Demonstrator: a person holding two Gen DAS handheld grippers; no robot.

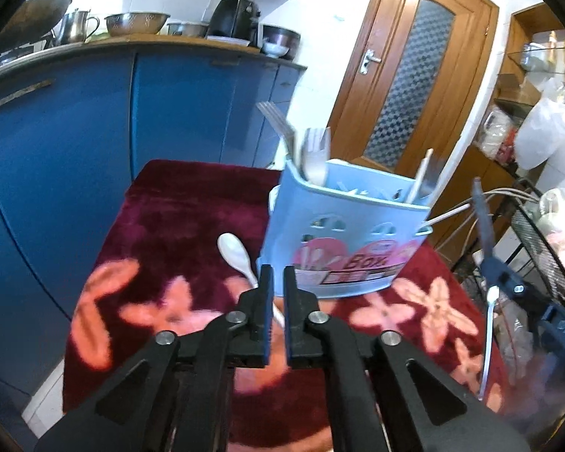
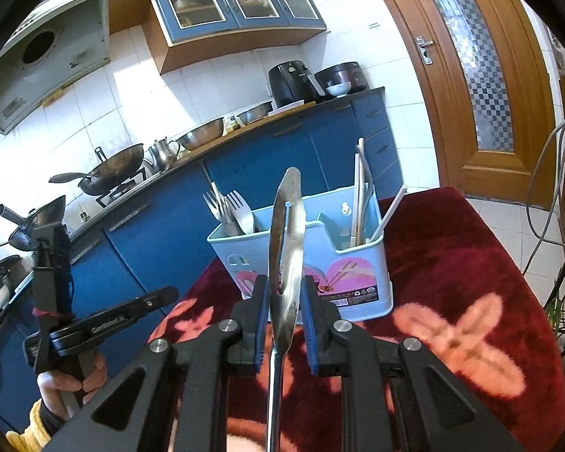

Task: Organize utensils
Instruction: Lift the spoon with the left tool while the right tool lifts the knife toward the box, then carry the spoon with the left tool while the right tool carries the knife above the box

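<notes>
Right wrist view: right gripper fingers clamp a steel spoon, which should drop upright into the blue caddy at centre, while left gripper hangs nearly closed, empty.

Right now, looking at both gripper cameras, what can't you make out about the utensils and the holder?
- Left wrist view: the white spoon's handle end is hidden behind the left gripper.
- Right wrist view: the metal spoon's handle runs off the bottom edge.
- Both views: the blue holder's walls hide its contents' lower ends.
- Left wrist view: forks are motion-blurred.
</notes>
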